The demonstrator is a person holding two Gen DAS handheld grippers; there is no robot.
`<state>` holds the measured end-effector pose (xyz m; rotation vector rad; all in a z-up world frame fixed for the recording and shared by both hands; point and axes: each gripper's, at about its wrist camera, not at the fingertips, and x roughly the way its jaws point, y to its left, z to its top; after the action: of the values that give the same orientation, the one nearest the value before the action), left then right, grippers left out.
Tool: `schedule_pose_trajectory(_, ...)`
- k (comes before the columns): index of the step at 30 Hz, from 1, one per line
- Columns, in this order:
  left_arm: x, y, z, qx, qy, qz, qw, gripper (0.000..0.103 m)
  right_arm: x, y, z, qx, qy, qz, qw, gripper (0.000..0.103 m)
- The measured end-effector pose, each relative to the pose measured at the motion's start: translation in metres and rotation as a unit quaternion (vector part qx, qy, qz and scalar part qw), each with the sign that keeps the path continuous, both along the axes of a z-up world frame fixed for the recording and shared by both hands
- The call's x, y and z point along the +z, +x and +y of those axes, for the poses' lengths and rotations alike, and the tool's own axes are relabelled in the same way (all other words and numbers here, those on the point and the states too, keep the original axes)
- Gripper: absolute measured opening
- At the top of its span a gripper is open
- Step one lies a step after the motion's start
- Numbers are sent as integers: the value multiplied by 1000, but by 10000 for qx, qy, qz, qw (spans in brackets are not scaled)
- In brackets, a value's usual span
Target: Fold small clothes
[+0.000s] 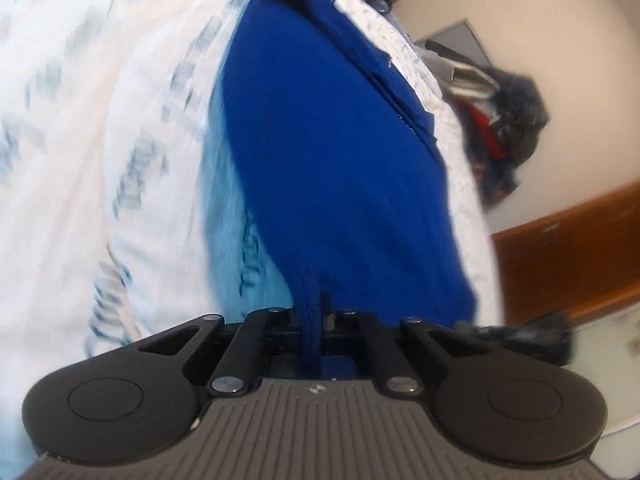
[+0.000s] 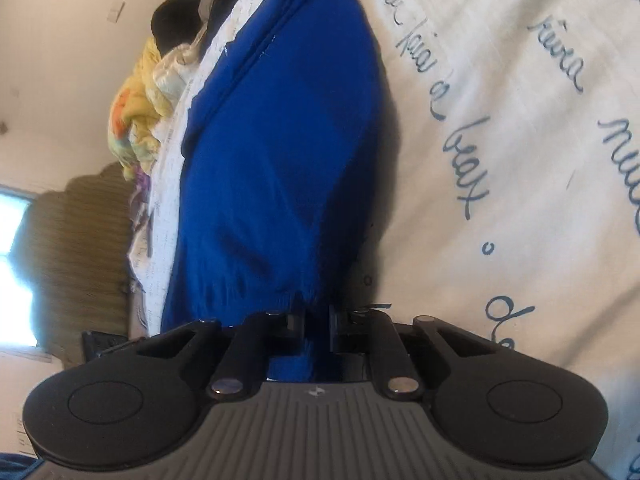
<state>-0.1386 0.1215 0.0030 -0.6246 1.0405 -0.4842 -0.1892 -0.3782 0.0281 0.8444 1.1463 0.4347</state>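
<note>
**Both claws pinched on the blue garment over the bed**

A bed (image 2: 500, 128) covered by a white sheet with blue handwriting print fills most of what I see, with pale walls behind. The blue garment (image 1: 320, 152) lies stretched along the sheet, running away from me in both wrist views.

My left claw (image 1: 316, 316) is closed tight on a bunched fold at the garment's near edge; the cloth runs down between the fingers. My right claw (image 2: 316, 320) is likewise clamped on the garment (image 2: 280, 168), with a strip of blue cloth caught between its fingers.

Beside the garment in the left view lies a light blue cloth (image 1: 236, 236), partly tucked beneath it. Past the bed's far edge hangs a heap of dark and red clothing (image 1: 508, 120), and a brown wooden board (image 1: 568, 248) runs below it. In the right view a yellow and orange bundle (image 2: 140, 112) sits at the bed's edge, with a bright window (image 2: 14, 264) low on the left.

The left view is blurred, so the sheet's print there is unreadable. The garment's far end is cut off at the top, and I cannot tell what kind of garment it is.
</note>
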Motion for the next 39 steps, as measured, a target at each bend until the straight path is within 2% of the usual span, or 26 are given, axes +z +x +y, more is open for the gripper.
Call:
schedule_pose_trajectory(2,20,-7,5,-51,125,-305,9994,4,18,-5,2,159,-347,-206,9991,8)
schedule_pose_trajectory(4,32,-15,13,-97,519,-527,9972,5,35,-16,-7,227,-536,-388,9976,8)
schedule_pose_trajectory(6,20,-16,20,-53,674,-292,9973,5,34,-24,-21,133,-693,-317,9970,8)
schedule_pose_trajectory(7,9,-15,21,27,851,-135,9963,7,25,-26,-25,64,-748,-174,9970,2)
schedule_pose_trajectory(8,3,-15,21,71,739,-164,9971,7,16,-28,-27,51,-885,-65,9960,0)
schedule_pose_trajectory(11,4,-13,20,136,734,-173,9971,7,9,-32,-32,-155,-591,-151,9980,1)
schedule_pose_trajectory(12,8,-13,19,105,743,-215,9970,10,10,-32,-33,-231,-564,-168,9980,2)
schedule_pose_trajectory(14,19,-8,22,96,823,-412,9957,29,17,-28,-39,-444,-507,-293,9973,7)
schedule_pose_trajectory(15,25,-1,23,69,873,-537,9947,60,22,-22,-40,-544,-493,-321,9968,8)
schedule_pose_trajectory(16,31,5,24,74,934,-642,9935,90,26,-13,-41,-607,-453,-333,9966,21)
schedule_pose_trajectory(17,33,12,24,74,961,-708,9928,98,28,-4,-42,-644,-421,-358,9964,49)
schedule_pose_trajectory(19,30,25,25,-6,872,-565,9946,84,33,14,-31,-523,-477,-442,9965,86)
schedule_pose_trajectory(22,19,21,27,-26,801,-254,9965,82,26,19,-23,-241,-196,-210,9993,85)
schedule_pose_trajectory(24,13,11,29,77,580,-342,9977,84,15,9,-20,-245,205,-50,9995,85)
schedule_pose_trajectory(26,7,8,34,159,69,-216,9996,85,5,2,-17,-362,618,-73,9974,85)
schedule_pose_trajectory(28,-4,7,32,57,-517,16,9986,87,-3,-1,-9,-389,1019,86,9940,84)
schedule_pose_trajectory(30,-11,3,28,-101,-801,108,9967,86,-1,1,8,-18,989,135,9950,84)
schedule_pose_trajectory(33,-14,-8,25,-146,-917,91,9956,84,-1,-7,24,307,1042,216,9938,83)
schedule_pose_trajectory(34,-16,-7,25,-106,-931,97,9956,75,0,-9,26,260,998,165,9945,79)
schedule_pose_trajectory(35,-18,-6,23,-50,-894,148,9959,65,0,-9,27,211,877,194,9957,51)
schedule_pose_trajectory(37,-24,-3,17,-29,-632,441,9970,9,-11,-8,27,155,528,418,9976,5)
schedule_pose_trajectory(38,-25,-2,16,-24,-579,468,9972,9,-14,-10,26,114,663,349,9971,5)
schedule_pose_trajectory(39,-20,-3,14,-21,-448,397,9982,9,-13,-10,25,143,598,327,9976,5)
